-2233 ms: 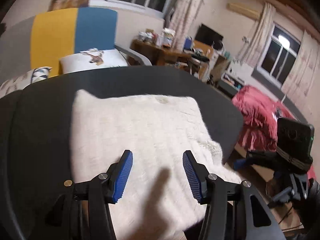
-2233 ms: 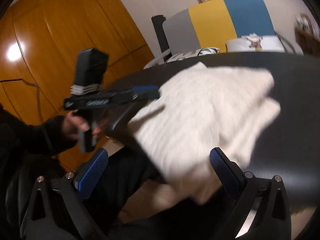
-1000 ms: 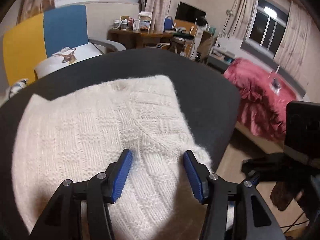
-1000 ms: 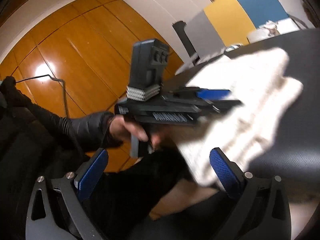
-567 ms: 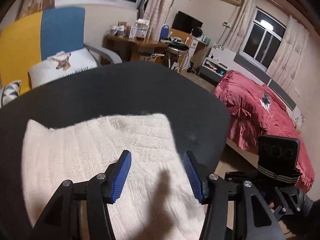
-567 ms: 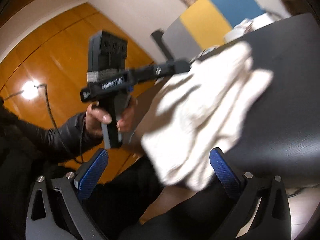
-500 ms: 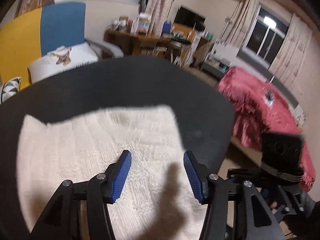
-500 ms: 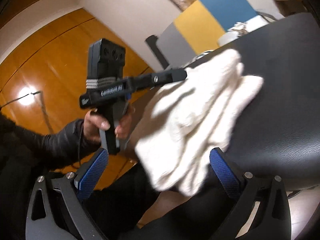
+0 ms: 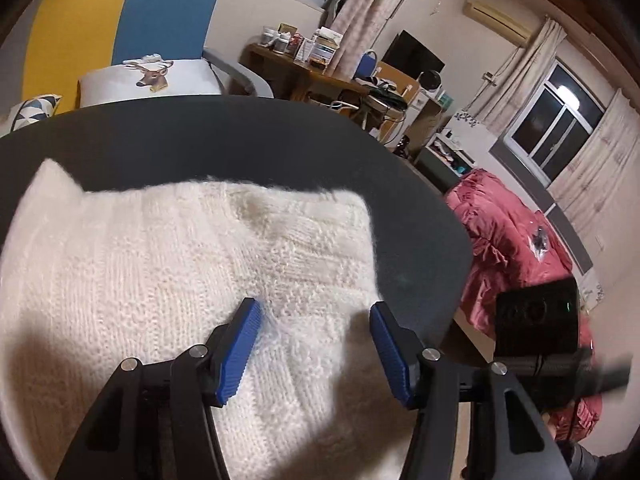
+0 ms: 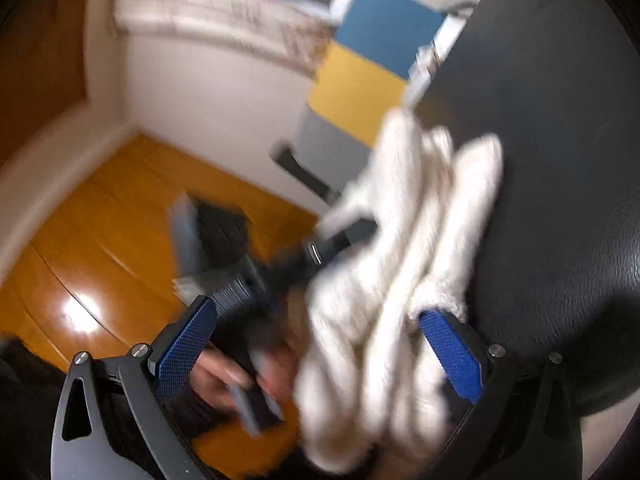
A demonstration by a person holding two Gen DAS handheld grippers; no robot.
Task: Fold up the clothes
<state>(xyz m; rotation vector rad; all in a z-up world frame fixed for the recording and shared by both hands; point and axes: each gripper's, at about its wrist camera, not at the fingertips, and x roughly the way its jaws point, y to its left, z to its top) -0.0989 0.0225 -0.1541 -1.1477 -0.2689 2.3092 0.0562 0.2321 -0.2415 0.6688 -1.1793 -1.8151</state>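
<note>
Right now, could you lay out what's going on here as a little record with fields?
garment: white knit sweater, folded, lying on the table
surface: round black table
left gripper: open, over the sweater's near part
right gripper: open, at the sweater's edge hanging off the table; view blurred
background: yellow and blue chair, red bedding

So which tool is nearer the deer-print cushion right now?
Left. The left tool, over the white knit sweater, faces the deer-print cushion across the black table; the right tool sits off the sweater's near edge.
</note>
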